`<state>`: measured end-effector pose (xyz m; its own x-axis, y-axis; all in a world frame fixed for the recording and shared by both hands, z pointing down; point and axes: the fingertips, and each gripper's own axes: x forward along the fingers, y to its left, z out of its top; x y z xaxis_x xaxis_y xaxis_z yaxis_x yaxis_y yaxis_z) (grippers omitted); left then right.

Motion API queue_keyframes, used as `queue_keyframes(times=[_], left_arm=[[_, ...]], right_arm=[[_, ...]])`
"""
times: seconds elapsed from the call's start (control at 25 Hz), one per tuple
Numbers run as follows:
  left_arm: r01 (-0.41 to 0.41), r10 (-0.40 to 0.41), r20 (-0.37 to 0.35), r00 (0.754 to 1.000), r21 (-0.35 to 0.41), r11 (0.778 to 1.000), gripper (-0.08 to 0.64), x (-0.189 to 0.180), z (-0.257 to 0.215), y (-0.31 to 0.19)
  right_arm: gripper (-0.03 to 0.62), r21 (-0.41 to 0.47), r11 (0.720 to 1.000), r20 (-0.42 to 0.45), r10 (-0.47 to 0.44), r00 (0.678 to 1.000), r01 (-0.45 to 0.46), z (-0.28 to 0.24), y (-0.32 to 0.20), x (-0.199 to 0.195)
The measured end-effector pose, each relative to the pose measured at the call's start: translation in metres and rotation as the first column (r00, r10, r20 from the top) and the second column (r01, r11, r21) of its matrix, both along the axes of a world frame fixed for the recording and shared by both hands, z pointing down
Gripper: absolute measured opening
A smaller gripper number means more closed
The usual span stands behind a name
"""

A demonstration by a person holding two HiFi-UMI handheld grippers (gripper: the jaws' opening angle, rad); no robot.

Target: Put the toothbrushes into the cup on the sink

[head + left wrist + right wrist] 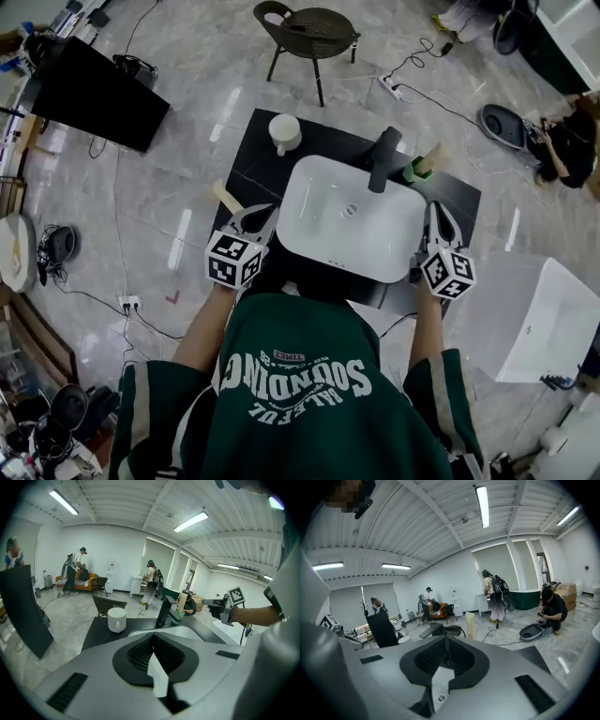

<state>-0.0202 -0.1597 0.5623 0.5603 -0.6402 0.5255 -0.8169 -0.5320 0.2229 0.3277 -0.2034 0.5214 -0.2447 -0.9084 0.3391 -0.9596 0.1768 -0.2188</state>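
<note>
**Both tongs closed, holding nothing, by the sink**

Head view: your left tongs (255, 217) are at 9 o'clock of the sink (314, 183) and your right tongs (438, 214) at 3 o'clock. The cup (284, 132) stands at 11 o'clock on the counter (253, 155).

Left gripper view: the jaws meet, with nothing between them.

Right gripper view: the same.

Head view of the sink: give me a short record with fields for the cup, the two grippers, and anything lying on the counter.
sink: white, set in a black counter
cup: white, upright near the counter's far left corner, nothing sticking out
faucet: black, behind the sink
left gripper: at the sink's left edge, fingers together, empty
right gripper: at the sink's right edge, fingers together, empty
tan stick: on the counter left of the sink, possibly a toothbrush
</note>
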Motion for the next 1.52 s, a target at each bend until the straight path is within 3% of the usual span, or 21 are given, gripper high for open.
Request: queue_keyframes(times=[0.16, 0.4, 1.04, 1.28, 1.52], left_arm=[[-0.012, 0.012, 0.006, 1.0, 0.003, 1.0, 0.011, -0.009, 0.001, -0.002], [0.0, 0.0, -0.002, 1.0, 0.015, 1.0, 0.011, -0.044, -0.002, -0.011], [0.025, -0.026, -0.039, 0.999, -0.012, 1.0, 0.011, -0.132, 0.017, -0.017], [0.062, -0.063, -0.031, 0.998, -0.015, 0.998, 0.011, -0.172, 0.027, -0.017], [0.105, -0.106, -0.04, 0.994, -0.038, 0.994, 0.011, -0.222, 0.041, -0.014]], right_arm=[[0.052, -0.031, 0.999, 0.018, -0.008, 1.0, 0.009, 0.01, 0.019, -0.011], [0.052, -0.045, 0.999, 0.002, -0.019, 1.0, 0.019, 0.025, 0.028, -0.057], [0.054, -0.12, 0.964, -0.077, -0.246, 0.966, 0.236, 0.037, 0.007, -0.225], [0.055, -0.177, 0.922, -0.102, -0.367, 0.925, 0.346, 0.052, -0.008, -0.305], [0.113, -0.295, 0.805, -0.126, -0.568, 0.814, 0.516, 0.088, -0.01, -0.407]])
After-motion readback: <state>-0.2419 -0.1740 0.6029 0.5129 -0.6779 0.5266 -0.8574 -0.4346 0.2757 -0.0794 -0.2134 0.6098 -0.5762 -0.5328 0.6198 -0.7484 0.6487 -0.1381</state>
